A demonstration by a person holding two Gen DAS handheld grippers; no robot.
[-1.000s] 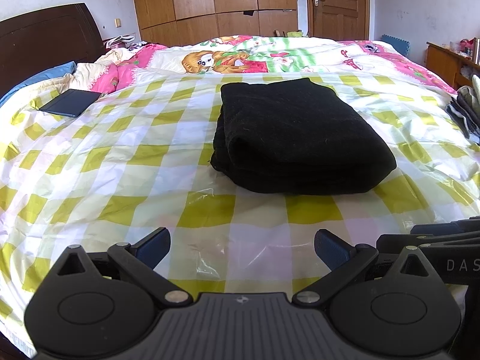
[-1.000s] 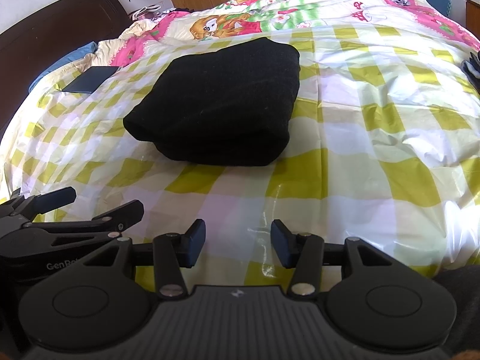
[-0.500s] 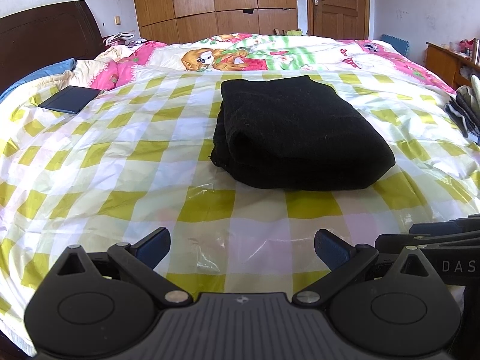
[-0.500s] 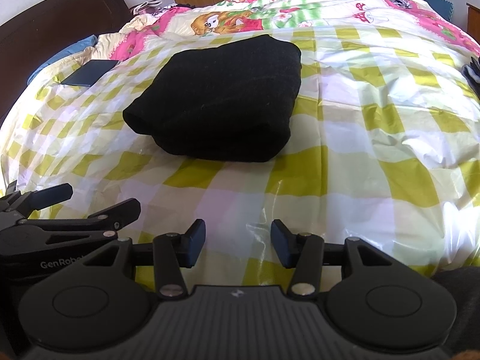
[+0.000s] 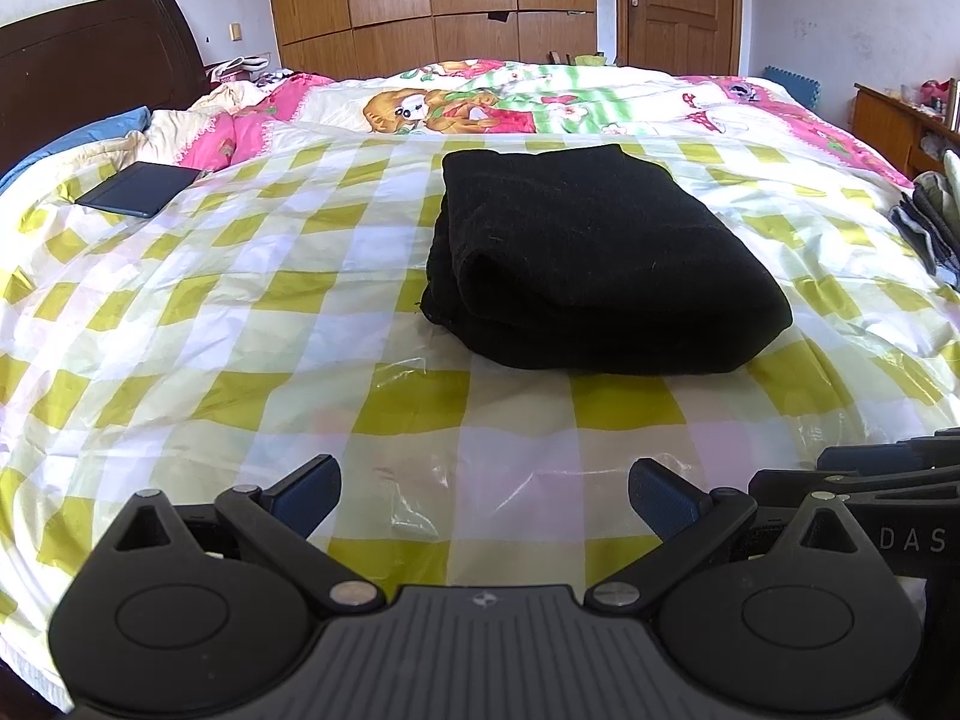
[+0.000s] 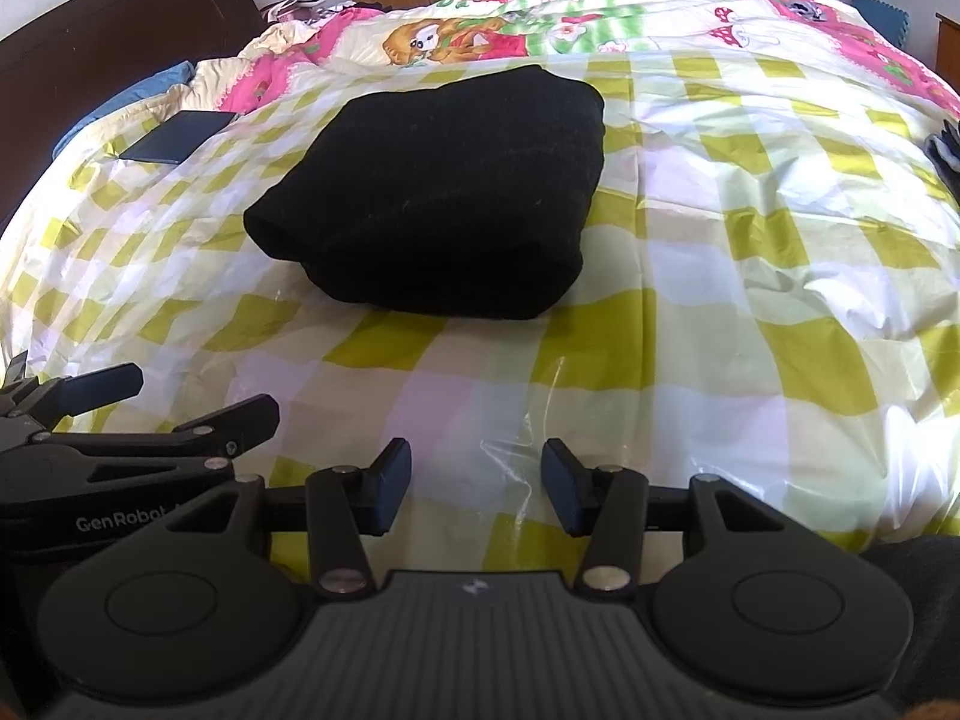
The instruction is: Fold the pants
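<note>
Both grippers, left gripper (image 5: 485, 495) and right gripper (image 6: 477, 483), apart and empty; may loosen folded pants (image 5: 594, 258) if nudged.

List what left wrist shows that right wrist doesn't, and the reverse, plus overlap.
Left wrist only: the wooden door with its handle, the wooden side cabinet, the left gripper from behind, jaws open and empty.

Right wrist only: the right gripper from behind, jaws apart with nothing between them, and the "GenRobot" lettering on the left gripper's side.

Both: folded black pants on the yellow checked sheet, dark tablet, dark headboard, cartoon quilt.
</note>
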